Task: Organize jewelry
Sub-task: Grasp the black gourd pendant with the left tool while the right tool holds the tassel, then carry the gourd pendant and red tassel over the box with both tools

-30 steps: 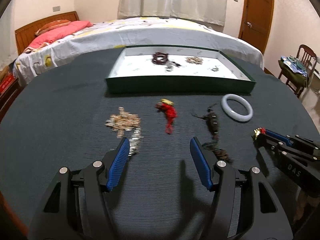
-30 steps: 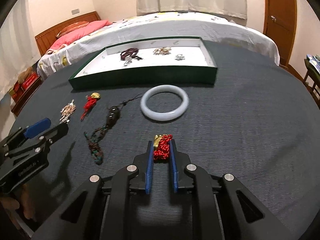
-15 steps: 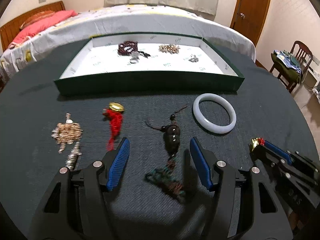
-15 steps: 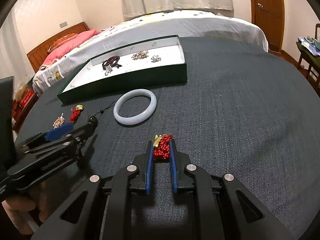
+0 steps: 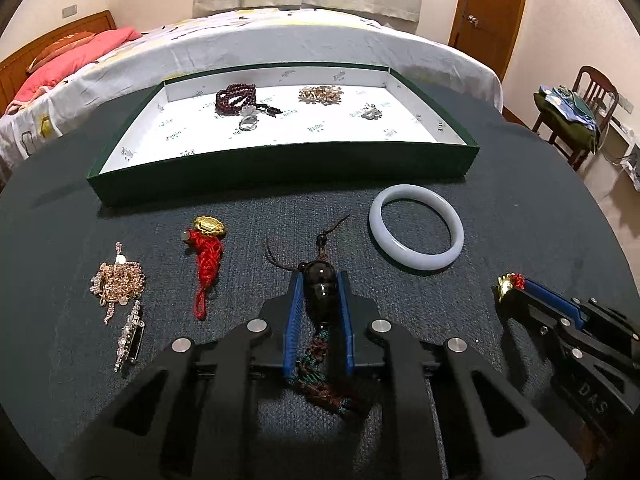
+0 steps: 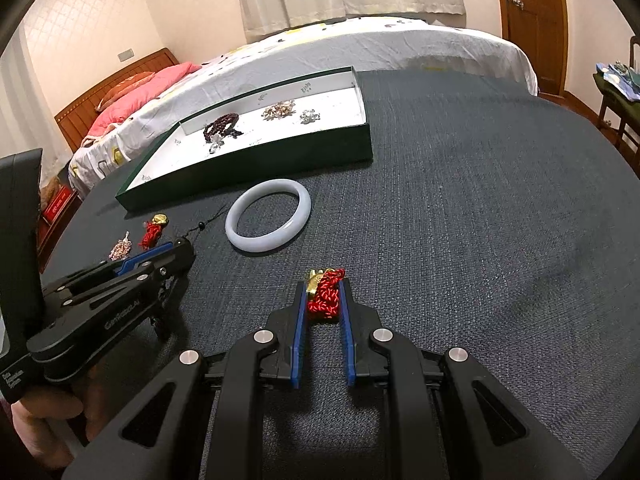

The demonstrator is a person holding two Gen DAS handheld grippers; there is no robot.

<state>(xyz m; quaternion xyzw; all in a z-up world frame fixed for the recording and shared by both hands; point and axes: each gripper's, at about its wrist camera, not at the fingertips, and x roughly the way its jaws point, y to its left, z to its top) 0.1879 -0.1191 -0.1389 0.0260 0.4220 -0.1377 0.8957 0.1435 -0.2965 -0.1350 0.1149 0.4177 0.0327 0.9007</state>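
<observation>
While your right gripper [image 6: 323, 294] stays clenched on the red knotted charm [image 6: 325, 295] at lower centre of its view, your left gripper [image 5: 319, 285] has just been closing and now pinches the dark bead pendant [image 5: 320, 286] on the dark cloth. Across the upper middle, the green tray [image 5: 280, 168] holds sorted jewelry; the pale bangle [image 5: 416, 238] lies just right of the pendant.
</observation>
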